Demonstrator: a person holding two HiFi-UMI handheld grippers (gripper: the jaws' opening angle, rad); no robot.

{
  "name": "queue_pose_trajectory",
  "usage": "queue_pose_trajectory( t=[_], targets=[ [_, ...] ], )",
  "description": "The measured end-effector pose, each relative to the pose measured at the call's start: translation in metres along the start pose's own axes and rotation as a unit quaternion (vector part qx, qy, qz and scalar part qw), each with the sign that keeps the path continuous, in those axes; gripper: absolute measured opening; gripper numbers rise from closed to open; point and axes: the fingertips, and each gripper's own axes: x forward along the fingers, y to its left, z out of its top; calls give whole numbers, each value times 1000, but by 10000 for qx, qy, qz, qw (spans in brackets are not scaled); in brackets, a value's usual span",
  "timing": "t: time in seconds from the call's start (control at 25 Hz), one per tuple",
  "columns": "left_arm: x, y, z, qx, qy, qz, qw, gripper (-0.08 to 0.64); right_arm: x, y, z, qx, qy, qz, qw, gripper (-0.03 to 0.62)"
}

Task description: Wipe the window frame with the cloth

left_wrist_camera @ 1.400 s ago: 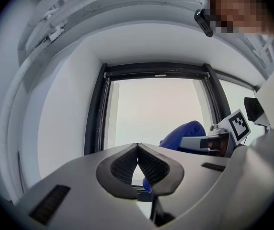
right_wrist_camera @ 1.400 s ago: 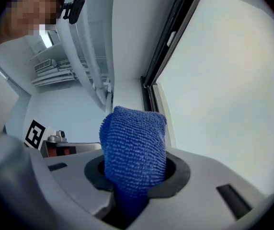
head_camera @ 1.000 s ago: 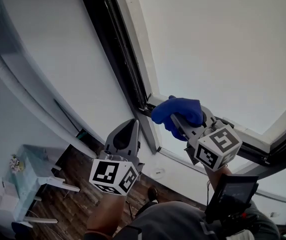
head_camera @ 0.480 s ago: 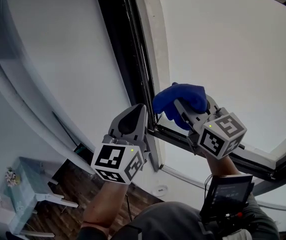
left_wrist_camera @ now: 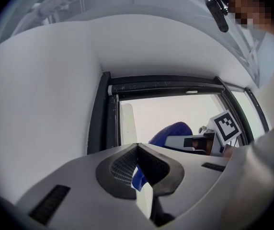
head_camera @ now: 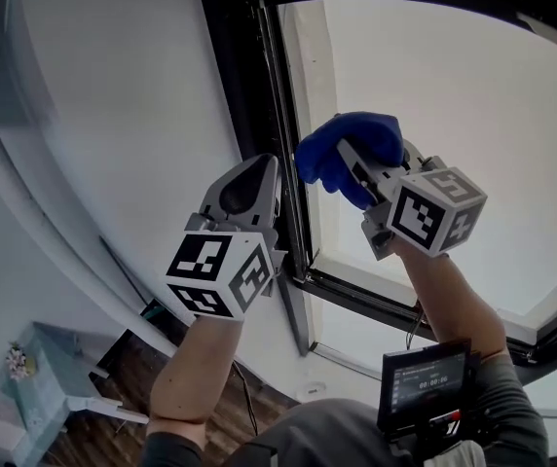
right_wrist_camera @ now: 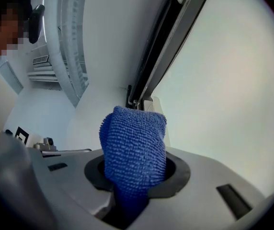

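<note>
In the head view, the window frame (head_camera: 259, 105) is seen as a dark upright running down to a near corner, with pale glass (head_camera: 473, 86) to its right and a white wall (head_camera: 113, 95) to its left. The blue cloth (head_camera: 342, 154) is bunched at the tip of the right gripper (head_camera: 349, 163), just right of the upright. Whether it touches the frame cannot be told. The left gripper (head_camera: 257, 173) is held just left of the upright, near the cloth.

In the left gripper view, the jaws are seen pressed together at their tips with nothing gripped. The cloth is seen beyond them, far and to the right, beside the frame.

In the right gripper view, the cloth is clenched firmly between the jaws and stands out past them as a thick wad. The frame's dark channel runs away just beyond it.

The wiping is judged to be under way along the upright. The wad should be pressed into the channel and drawn along it in one steady line. The hard jaws should be kept off the glass, and the idle left gripper held clear of the stroke.
</note>
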Motion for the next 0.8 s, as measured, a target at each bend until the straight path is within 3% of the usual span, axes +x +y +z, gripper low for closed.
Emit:
queue_pose_trajectory(
  t=[0.36,0.8],
  targets=[
    [47,12,52,461,-122,-285,9985,9,55,-16,48,140,-366,-45,9992,129],
    [87,53,102,644,-341,104,9973,9,113,-21,101,46,-639,-187,9978,129]
  ],
)
